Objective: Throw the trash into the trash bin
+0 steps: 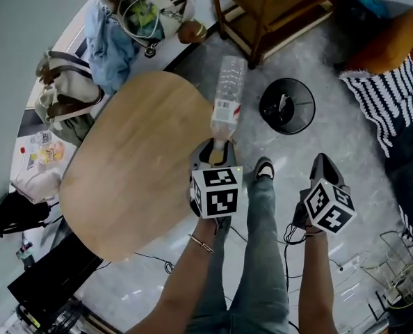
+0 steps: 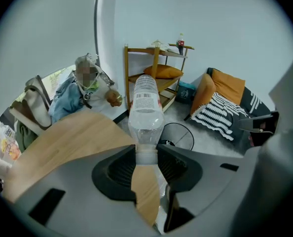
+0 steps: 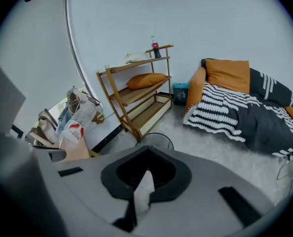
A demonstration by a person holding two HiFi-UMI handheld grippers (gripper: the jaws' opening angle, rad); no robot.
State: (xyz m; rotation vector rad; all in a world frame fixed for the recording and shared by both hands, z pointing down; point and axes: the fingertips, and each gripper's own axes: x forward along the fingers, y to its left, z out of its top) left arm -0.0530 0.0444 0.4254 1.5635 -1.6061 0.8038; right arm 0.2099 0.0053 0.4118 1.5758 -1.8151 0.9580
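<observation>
A clear plastic bottle [image 1: 229, 96] with a red-and-white label sticks out from my left gripper [image 1: 220, 147], which is shut on its neck, over the table's right edge. In the left gripper view the bottle [image 2: 145, 112] rises from between the jaws of the left gripper [image 2: 146, 154], with the black mesh trash bin [image 2: 177, 135] on the floor behind it. The bin [image 1: 287, 105] stands beyond both grippers. My right gripper [image 1: 322, 161] hangs over the floor on the bin's near side. In its own view the right gripper [image 3: 145, 181] is shut on a white scrap of tissue [image 3: 142, 194]; the bin [image 3: 155, 139] lies just ahead.
A round wooden table [image 1: 137, 158] fills the left, with bags and clothes [image 1: 116, 26] behind it. A wooden shelf [image 1: 262, 12] stands past the bin. A sofa with a striped blanket [image 1: 391, 96] is at the right. The person's legs and a shoe [image 1: 263, 167] are between the grippers.
</observation>
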